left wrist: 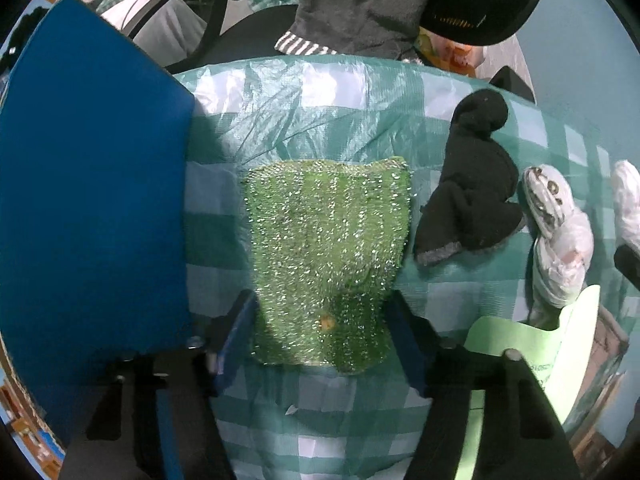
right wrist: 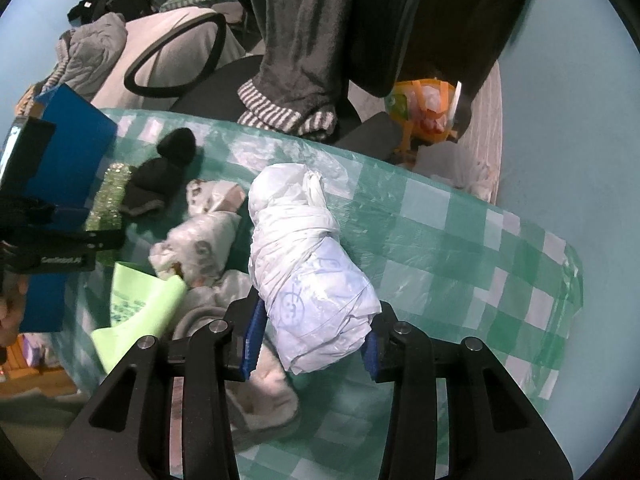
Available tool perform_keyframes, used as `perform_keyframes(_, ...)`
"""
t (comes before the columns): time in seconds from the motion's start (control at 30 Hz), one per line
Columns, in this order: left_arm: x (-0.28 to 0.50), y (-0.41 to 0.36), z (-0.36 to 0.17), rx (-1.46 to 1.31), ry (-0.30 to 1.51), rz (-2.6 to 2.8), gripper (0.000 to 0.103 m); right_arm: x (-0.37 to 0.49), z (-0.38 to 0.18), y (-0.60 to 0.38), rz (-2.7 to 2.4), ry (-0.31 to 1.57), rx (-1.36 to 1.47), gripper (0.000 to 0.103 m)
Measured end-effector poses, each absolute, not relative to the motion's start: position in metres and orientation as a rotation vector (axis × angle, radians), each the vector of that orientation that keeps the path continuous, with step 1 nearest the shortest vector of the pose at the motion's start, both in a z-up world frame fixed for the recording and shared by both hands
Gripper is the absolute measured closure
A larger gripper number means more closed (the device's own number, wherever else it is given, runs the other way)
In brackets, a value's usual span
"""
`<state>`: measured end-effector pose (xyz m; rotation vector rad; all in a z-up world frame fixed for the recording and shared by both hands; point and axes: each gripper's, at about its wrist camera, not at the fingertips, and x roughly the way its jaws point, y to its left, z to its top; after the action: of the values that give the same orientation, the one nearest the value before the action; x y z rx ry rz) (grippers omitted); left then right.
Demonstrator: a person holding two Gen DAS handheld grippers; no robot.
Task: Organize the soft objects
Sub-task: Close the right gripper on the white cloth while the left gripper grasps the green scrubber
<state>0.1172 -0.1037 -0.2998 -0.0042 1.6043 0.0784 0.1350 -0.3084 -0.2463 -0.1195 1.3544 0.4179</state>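
A glittery green scrub cloth lies on the green checked tablecloth; its near end sits between the blue pads of my left gripper, which close on it. A black sock lies to its right, then a rolled white plastic bag. In the right wrist view my right gripper is shut on a big rolled white plastic bag. The smaller white bag, the black sock and the green cloth lie to its left.
A blue box stands at the left, also seen in the right wrist view. A light green paper and a grey-white fuzzy sock lie near the front. An office chair with a grey garment stands behind the table.
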Motion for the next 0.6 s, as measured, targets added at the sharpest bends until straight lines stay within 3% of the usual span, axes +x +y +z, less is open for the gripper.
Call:
perform_keyframes(0.1, 0.117, -0.102, -0.297, -0.018, 1.601, 0.066, 0.064, 0.133, -0.240, -0.307, 0.416, 1.344, -0.114, 0.063)
perform_keyframes(0.2, 0.116, -0.102, -0.296, 0.002, 1.596, 0.065, 0.072, 0.130, -0.233, -0.305, 0.418, 1.335, -0.104, 0.063)
perform_keyframes(0.6, 0.087, -0.106, -0.261, 0.032, 1.538, 0.058, 0.076, 0.110, -0.209, -0.292, 0.438, 1.303, -0.091, 0.063)
